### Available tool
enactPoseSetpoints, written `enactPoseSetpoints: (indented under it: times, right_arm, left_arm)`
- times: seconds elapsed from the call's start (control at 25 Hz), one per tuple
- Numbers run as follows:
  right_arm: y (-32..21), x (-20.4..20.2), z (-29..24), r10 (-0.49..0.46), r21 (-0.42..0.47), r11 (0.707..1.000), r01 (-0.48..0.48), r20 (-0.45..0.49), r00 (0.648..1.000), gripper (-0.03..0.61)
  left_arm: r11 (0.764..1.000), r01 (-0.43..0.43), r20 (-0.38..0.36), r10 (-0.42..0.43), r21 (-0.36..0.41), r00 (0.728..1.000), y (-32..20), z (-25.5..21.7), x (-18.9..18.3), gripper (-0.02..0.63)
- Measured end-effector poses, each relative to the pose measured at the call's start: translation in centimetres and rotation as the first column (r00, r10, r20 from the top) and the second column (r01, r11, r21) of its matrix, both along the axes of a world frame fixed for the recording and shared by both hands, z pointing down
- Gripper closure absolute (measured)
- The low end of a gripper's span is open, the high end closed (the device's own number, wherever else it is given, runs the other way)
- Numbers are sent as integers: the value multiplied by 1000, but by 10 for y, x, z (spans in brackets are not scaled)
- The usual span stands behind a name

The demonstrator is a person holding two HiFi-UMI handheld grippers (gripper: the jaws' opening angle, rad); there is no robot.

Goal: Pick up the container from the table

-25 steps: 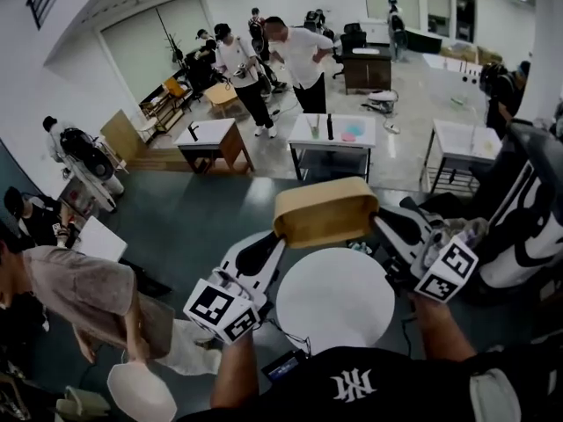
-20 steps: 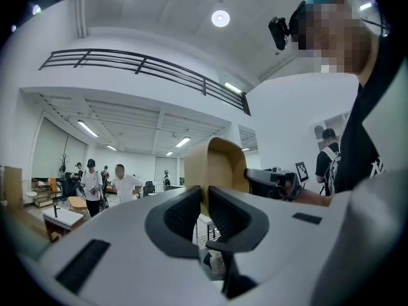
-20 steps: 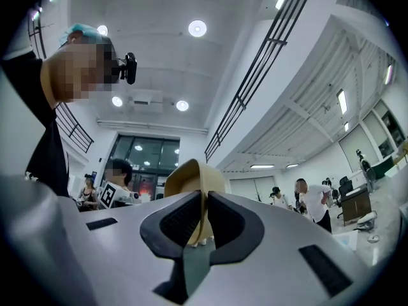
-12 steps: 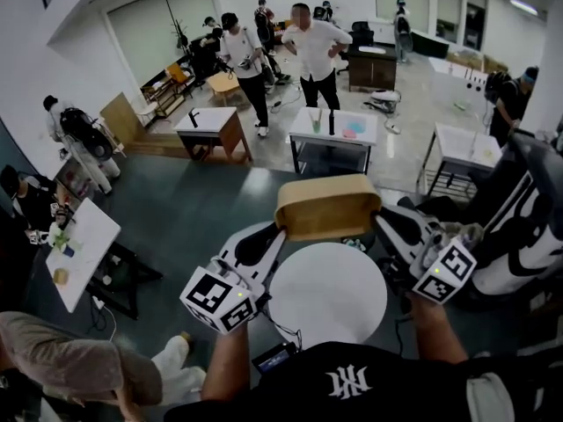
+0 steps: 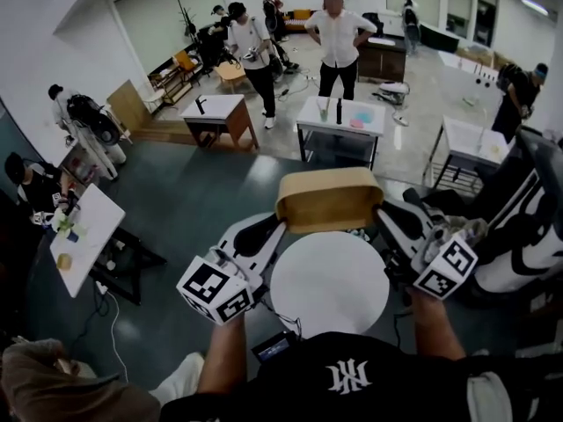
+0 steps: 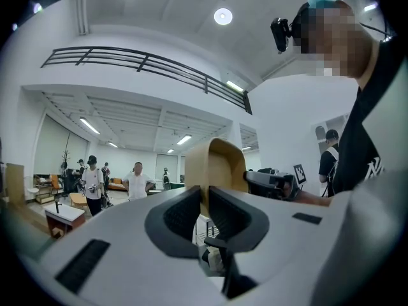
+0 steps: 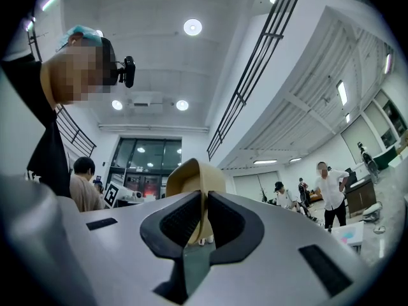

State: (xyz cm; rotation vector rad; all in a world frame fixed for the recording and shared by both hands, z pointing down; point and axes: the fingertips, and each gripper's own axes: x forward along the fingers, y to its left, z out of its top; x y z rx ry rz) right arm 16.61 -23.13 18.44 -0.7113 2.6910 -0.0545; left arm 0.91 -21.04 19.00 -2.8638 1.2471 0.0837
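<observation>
A tan oval container [image 5: 329,200] hangs in the air above a round white table [image 5: 330,284], held level between both grippers. My left gripper [image 5: 280,227] is shut on the rim at its left end, and my right gripper [image 5: 380,211] is shut on the rim at its right end. In the left gripper view the container's wall [image 6: 217,164] stands pinched between the dark pads of that gripper [image 6: 204,206]. The right gripper view shows the same thin tan wall [image 7: 194,177] clamped in the right gripper [image 7: 204,218].
Several people stand at the far side of the room near a white table [image 5: 341,121] and a wooden desk [image 5: 216,112]. Another white table [image 5: 81,236] with small items is at the left. A black and white bag [image 5: 528,227] lies at the right.
The container and both grippers have kept their place. The seated person at the lower left has slid out of the frame, and the view has tilted a little.
</observation>
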Motion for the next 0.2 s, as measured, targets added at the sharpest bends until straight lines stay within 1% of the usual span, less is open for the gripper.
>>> enactPoseSetpoints:
  times: [0.08, 0.2]
  right_arm:
    - [-1, 0, -3, 3, 19, 1000, -4, 13, 1000, 522]
    - [-8, -2, -16, 14, 74, 997, -17, 48, 999, 520]
  left_arm:
    - [1000, -4, 13, 3, 23, 1000, -3, -6, -1, 572]
    - [996, -18, 51, 14, 83, 999, -12, -22, -4, 572]
